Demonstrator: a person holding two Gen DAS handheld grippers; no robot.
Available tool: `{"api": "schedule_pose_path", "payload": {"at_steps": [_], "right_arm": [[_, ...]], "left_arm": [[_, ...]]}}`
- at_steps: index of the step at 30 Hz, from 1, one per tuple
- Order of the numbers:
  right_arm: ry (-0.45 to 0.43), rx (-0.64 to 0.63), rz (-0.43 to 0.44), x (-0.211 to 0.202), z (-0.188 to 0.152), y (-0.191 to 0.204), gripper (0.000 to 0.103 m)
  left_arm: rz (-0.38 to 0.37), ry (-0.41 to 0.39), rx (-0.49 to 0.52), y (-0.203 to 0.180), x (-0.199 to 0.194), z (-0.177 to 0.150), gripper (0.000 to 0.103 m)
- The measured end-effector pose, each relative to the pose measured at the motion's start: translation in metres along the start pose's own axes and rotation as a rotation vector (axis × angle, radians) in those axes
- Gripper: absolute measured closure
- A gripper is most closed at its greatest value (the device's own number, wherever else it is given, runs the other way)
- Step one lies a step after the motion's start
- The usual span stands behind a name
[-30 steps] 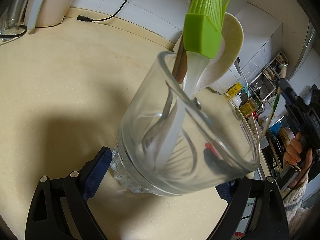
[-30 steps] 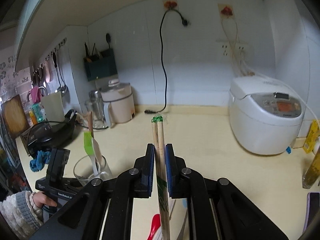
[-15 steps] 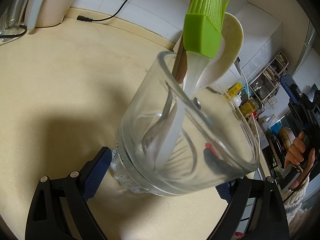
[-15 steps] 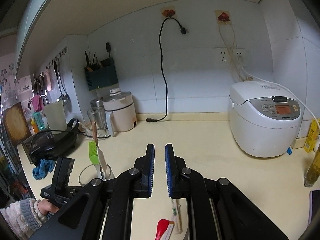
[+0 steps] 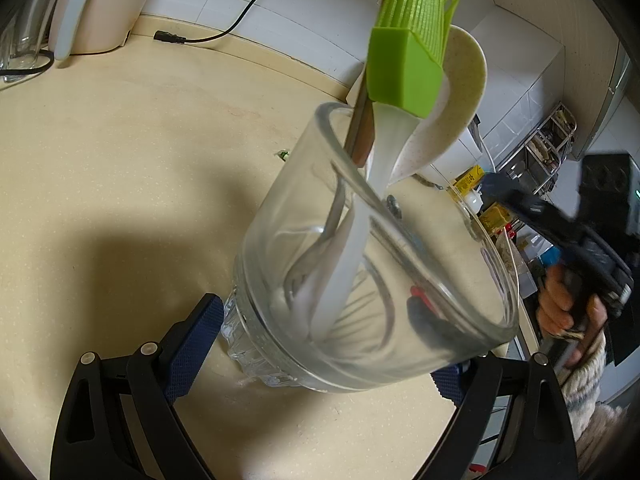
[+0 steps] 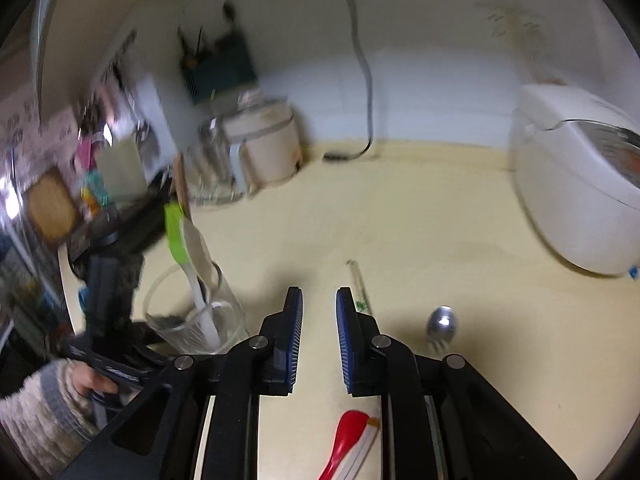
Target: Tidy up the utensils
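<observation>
A second ago the right gripper (image 6: 319, 338) pinched a pair of chopsticks (image 6: 359, 287) upright; now they lie on the cream surface (image 6: 440, 232) just past its tips at about 1 o'clock, and its jaws have just been opening to a narrow gap with nothing between them. It has also dipped toward the surface, so the wall fills less of its view than before. That suggests the chopsticks slipped or were put down rather than delivered, so they probably need picking up again. The left gripper (image 5: 326, 344) has not shifted: it stands wide around the base of the glass cup (image 5: 372, 248), though whether its pads press the glass cannot be told. The cup holds a green silicone brush (image 5: 408, 56), a pale spatula (image 5: 460, 92) and a whisk (image 5: 344, 280). In the right wrist view the cup sits at 9 o'clock, a metal spoon (image 6: 441, 322) at 3 o'clock, and a red spoon (image 6: 345, 440) at 6 o'clock. Around the room stand a white rice cooker (image 6: 576, 192) at 2 o'clock, a beige kettle (image 6: 264, 144) at 11 o'clock and a dangling black cord (image 6: 362, 64) on the tiled wall.
</observation>
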State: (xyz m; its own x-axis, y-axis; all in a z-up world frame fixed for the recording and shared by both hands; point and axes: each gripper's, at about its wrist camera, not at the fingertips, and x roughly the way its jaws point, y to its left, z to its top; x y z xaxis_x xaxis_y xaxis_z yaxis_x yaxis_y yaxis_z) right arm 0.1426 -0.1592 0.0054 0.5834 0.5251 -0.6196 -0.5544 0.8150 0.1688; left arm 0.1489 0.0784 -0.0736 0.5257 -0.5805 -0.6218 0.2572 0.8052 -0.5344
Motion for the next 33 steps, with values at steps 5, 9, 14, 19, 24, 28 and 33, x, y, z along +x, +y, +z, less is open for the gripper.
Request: {"api": "schedule_pose_path", "payload": {"at_steps": [5,9,14,19,24,28,33], "right_arm": [[0.174,-0.122,-0.04,0.072,0.009,0.004,0.084],[0.282,-0.186,-0.123,0.121,0.009,0.0,0.084],[0.368,-0.215,-0.165,0.16,0.006,-0.005,0.084],[0.342,-0.198,-0.148,0.166,0.008,-0.005,0.084],[0.341,-0.207,-0.192,0.163,0.006,-0.003,0.092],[0.3,-0.17,-0.183,0.15,0.005,-0.001,0.092],[0.164,-0.109,-0.127,0.109,0.011,0.004,0.092]], "left_arm": [[0.0,0.0,0.0,0.0,0.0,0.0,0.009],[-0.002,0.0,-0.001,0.0,0.0,0.0,0.009],[-0.025,-0.007,-0.02,0.005,-0.002,0.0,0.009],[-0.035,-0.011,-0.029,0.007,-0.003,-0.001,0.008],[-0.036,-0.012,-0.03,0.007,-0.003,0.0,0.008],[-0.029,-0.01,-0.025,0.006,-0.002,-0.001,0.008],[-0.007,-0.004,-0.007,0.002,-0.002,-0.001,0.008]]}}
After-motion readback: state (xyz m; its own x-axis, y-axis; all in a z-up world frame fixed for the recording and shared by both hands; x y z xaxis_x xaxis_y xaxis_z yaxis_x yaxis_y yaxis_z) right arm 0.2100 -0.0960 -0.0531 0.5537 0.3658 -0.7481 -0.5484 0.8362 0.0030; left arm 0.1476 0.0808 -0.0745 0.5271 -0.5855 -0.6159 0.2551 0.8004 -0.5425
